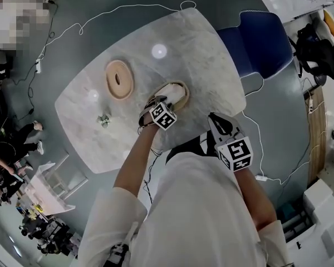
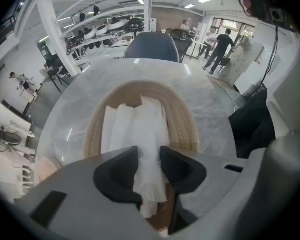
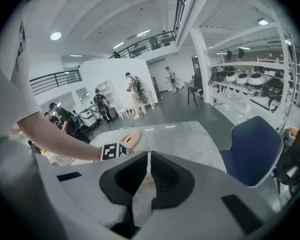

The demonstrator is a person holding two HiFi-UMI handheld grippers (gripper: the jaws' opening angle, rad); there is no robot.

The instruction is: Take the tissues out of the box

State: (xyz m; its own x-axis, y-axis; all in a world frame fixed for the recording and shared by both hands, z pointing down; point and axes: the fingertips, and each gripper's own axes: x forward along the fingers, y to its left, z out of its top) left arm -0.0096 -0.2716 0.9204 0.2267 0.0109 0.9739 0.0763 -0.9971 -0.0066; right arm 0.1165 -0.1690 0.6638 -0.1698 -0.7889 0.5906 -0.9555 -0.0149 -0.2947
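Observation:
An oval woven tissue box point(image 2: 182, 119) stands on the marble table point(image 1: 183, 43), near its front edge, with white tissues point(image 2: 135, 124) filling it. One tissue is pulled up into a peak. My left gripper point(image 2: 149, 156) points steeply down over the box, jaws open on either side of that raised tissue. In the head view the left gripper point(image 1: 166, 100) covers part of the box point(image 1: 183, 88). My right gripper point(image 1: 214, 121) hovers off the table's front corner, to the right of the box. Its jaws point(image 3: 149, 156) are shut with only a thin slit between the tips, and I see nothing held.
A tan oval lid point(image 1: 119, 79) lies on the table left of the box. A small crumpled wad point(image 1: 104, 119) sits nearer the left edge. A blue chair point(image 1: 261, 43) stands beyond the table's right side. Cables trail across the floor around the table.

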